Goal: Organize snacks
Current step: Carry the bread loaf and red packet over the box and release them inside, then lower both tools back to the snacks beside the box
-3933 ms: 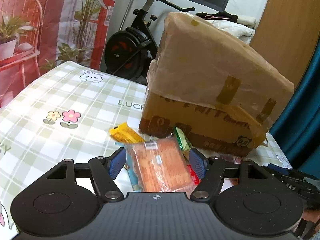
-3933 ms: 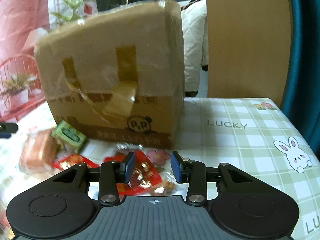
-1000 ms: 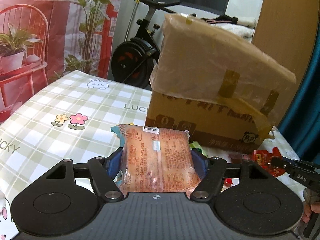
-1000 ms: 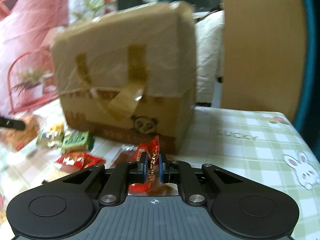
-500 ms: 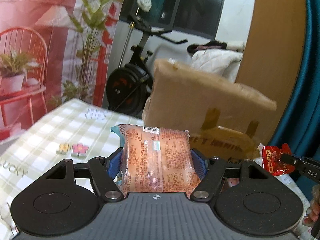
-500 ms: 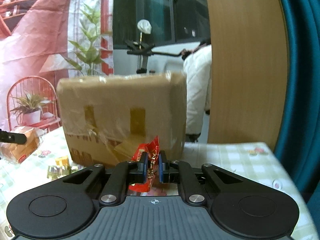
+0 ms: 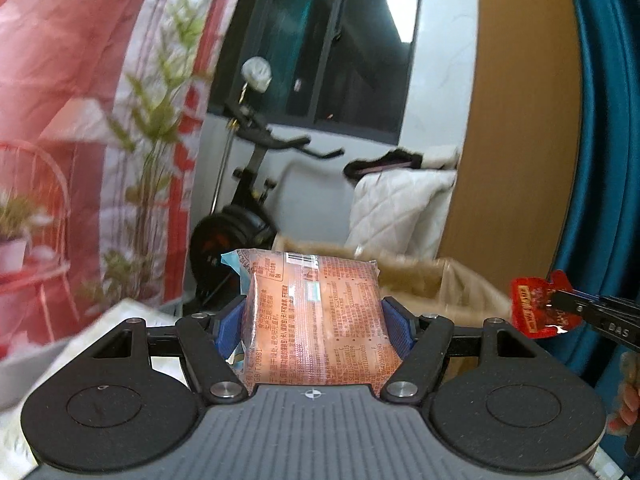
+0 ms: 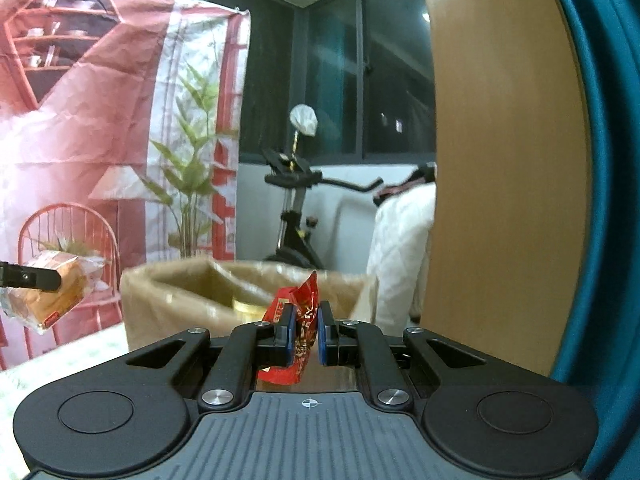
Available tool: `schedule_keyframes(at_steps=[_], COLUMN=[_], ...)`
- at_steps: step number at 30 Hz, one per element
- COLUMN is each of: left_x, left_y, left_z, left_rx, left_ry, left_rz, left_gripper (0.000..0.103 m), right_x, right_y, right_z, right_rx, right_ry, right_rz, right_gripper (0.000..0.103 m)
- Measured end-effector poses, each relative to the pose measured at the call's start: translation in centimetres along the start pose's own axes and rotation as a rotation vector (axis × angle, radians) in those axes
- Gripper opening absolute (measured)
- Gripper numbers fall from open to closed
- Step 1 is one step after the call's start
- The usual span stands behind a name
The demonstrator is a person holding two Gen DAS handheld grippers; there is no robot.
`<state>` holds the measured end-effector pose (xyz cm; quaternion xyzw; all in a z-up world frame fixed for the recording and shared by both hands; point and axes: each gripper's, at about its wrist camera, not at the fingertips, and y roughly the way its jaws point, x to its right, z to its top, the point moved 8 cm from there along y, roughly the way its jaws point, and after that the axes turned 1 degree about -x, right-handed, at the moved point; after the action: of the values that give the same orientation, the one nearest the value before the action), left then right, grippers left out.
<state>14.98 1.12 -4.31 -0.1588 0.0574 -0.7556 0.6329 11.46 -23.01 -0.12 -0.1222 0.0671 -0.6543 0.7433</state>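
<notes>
My left gripper (image 7: 311, 322) is shut on an orange bread pack (image 7: 314, 316) and holds it up in the air, level with the rim of the open cardboard box (image 7: 448, 280). My right gripper (image 8: 306, 334) is shut on a small red snack packet (image 8: 298, 334) and holds it just in front of the same box (image 8: 180, 300), near its open top. The red packet also shows in the left wrist view (image 7: 538, 308) at the far right. The bread pack also shows in the right wrist view (image 8: 48, 294) at the far left. The other snacks on the table are out of view.
An exercise bike (image 8: 296, 216) and a white quilted cover (image 8: 400, 248) stand behind the box. A wooden panel (image 8: 496, 160) and teal curtain (image 8: 608, 200) are to the right. A red printed backdrop (image 8: 80, 120) hangs to the left. The checked tablecloth (image 7: 104, 328) shows at the lower left.
Both grippers have risen with their snacks from table height to the box's rim. The box's open top has come into view. The table has dropped almost out of sight.
</notes>
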Motion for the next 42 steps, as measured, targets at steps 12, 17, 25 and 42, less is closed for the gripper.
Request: schedule_keyframes(at_steps=[12, 17, 25, 42], left_x=[3.5, 4.4, 4.7, 1.6], left_y=[9.9, 13.7, 15.8, 5.8], left_z=[4.9, 4.6, 3.5, 0.8], left_rx=[-0.056, -0.120, -0.167, -0.148], left_ry=[0.083, 0.101, 0.096, 0.047], left_rz=[-0.064, -0.071, -0.106, -0.107], left_gripper=[0.073, 0.073, 0.082, 0.082], right_x=[1.1, 0.5, 0.8, -0.1], right_y=[12.7, 17.0, 17.0, 5.3], right_z=[2.7, 0.9, 0.1, -2.7], right_rx=[-0.156, -0.272, -0.251, -0.161], right_ry=[-0.161, -0.247, -0.111, 0.094], right_rz=[-0.112, -0.126, -0.081, 0.062], right_gripper=[0.010, 0.010, 0.034, 0.043])
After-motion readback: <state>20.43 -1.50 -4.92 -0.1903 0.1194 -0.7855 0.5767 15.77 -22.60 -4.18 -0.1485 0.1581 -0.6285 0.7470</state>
